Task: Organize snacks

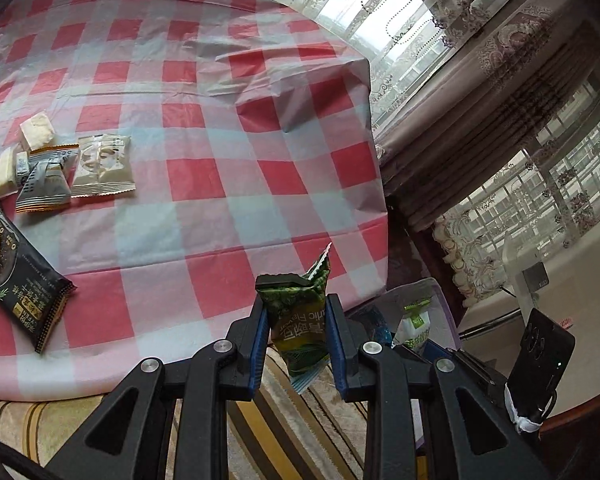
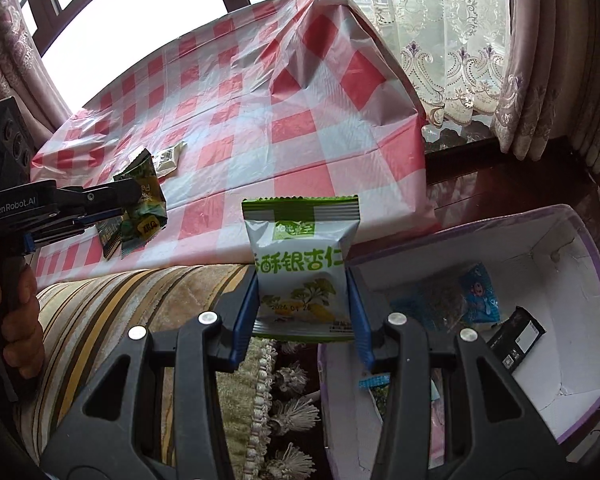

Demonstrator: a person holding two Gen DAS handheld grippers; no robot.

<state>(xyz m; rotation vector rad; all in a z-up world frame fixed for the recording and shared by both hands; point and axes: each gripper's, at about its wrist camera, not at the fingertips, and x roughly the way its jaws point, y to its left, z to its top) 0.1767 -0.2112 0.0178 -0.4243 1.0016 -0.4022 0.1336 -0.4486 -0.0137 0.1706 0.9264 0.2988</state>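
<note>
Lace curtains and tall windows ring the desk (image 1: 204, 152), spread with a red-checked cloth. Beside it, lower down, sits the white-lined box (image 2: 572, 320) where snacks already lie.

My left claw (image 1: 298, 320) is closed firmly on a dark green snack packet (image 1: 300, 320), held upright over the desk's near edge and the striped cushion (image 2: 140, 300). My right claw (image 2: 302, 304) is clamped on a white-and-green packet (image 2: 300, 264), gripping its lower half, just short of the box's rim.

I judge the step to be carrying both packets into the box. To do it well, I'd move the right one fully over the opening, lower it close to the floor of the box, then release, so it doesn't catch the rim. The left should follow after, not crowd in together.

More snacks wait on the desk: a black cracker pack (image 1: 18, 276) and a cluster of pale wrappers (image 1: 60, 164).
</note>
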